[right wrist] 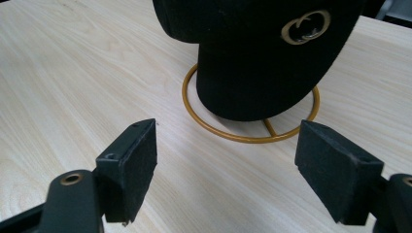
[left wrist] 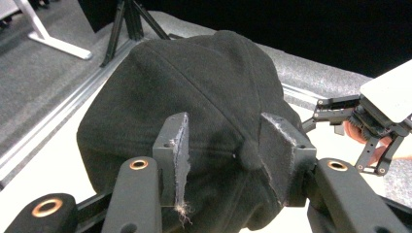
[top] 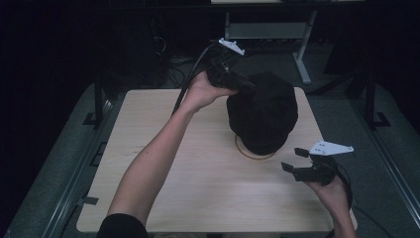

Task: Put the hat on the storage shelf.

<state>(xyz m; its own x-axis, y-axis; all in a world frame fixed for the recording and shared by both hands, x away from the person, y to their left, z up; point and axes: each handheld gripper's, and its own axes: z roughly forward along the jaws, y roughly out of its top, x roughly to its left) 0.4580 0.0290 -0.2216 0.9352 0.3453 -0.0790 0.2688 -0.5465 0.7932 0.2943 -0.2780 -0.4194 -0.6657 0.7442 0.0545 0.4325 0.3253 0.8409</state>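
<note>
With the left gripper [left wrist: 228, 150] spread astride the black cap's [top: 262, 116] crown, not pinching, back it away gently so the cap stays seated on the gold wire stand [right wrist: 252, 133], right gripper [right wrist: 228, 170] waiting wide open.

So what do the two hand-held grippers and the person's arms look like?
Both are black: the left hand-held gripper and right hand-held gripper have grey three-cornered plates, brass-coloured pivot rings, fuzzy pads and trailing black cables. A black sleeve covers the upper left arm.
</note>
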